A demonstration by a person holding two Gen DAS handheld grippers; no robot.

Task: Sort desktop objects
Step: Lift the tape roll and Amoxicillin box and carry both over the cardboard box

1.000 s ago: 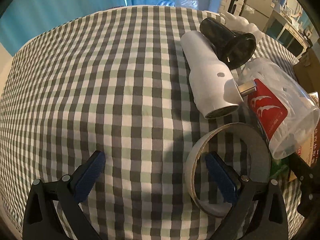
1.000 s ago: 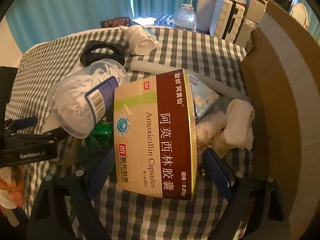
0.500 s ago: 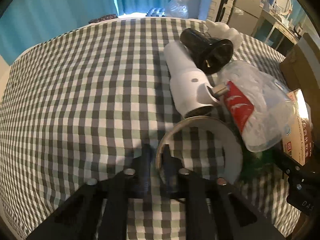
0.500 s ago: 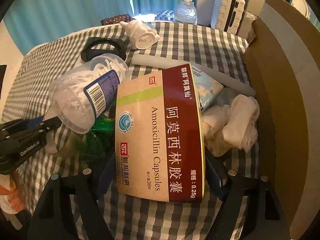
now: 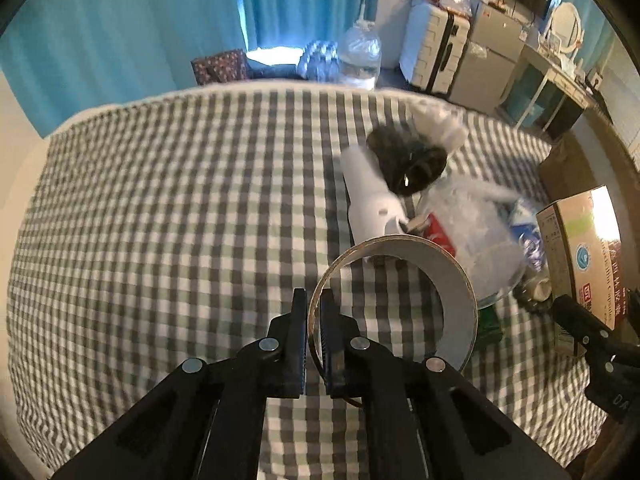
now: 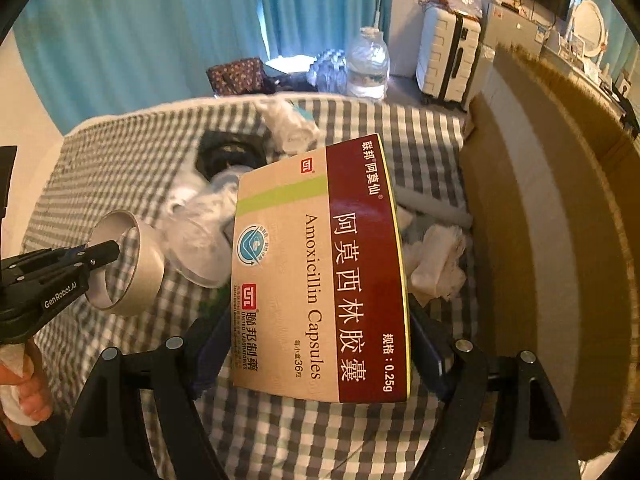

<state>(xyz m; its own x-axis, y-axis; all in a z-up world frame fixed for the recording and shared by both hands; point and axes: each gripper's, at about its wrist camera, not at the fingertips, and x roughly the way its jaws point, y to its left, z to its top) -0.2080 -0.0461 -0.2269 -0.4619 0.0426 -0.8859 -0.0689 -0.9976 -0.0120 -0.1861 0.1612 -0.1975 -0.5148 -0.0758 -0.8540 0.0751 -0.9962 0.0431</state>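
My left gripper (image 5: 314,312) is shut on the wall of a grey-white tape roll (image 5: 452,280), held clear above the checked cloth. From the right wrist view the same tape roll (image 6: 140,268) hangs at the left on the left gripper (image 6: 105,251). My right gripper (image 6: 320,354) is shut on a beige and maroon Amoxicillin capsule box (image 6: 320,272), gripped by its two sides and lifted off the table. That capsule box (image 5: 580,248) also shows at the right edge of the left wrist view.
On the checked tablecloth (image 5: 160,220) lie a white cylinder (image 5: 366,192), a black cup-shaped part (image 5: 412,160), a clear plastic tub (image 5: 472,232) and crumpled white tissues (image 6: 436,256). A tall cardboard box wall (image 6: 540,240) stands at the right. A hand (image 6: 24,384) holds the left gripper's handle.
The left gripper's jaws closed from wide open onto the tape roll's wall and lifted it. The right gripper tightened on the capsule box and raised it; the table looks farther away.
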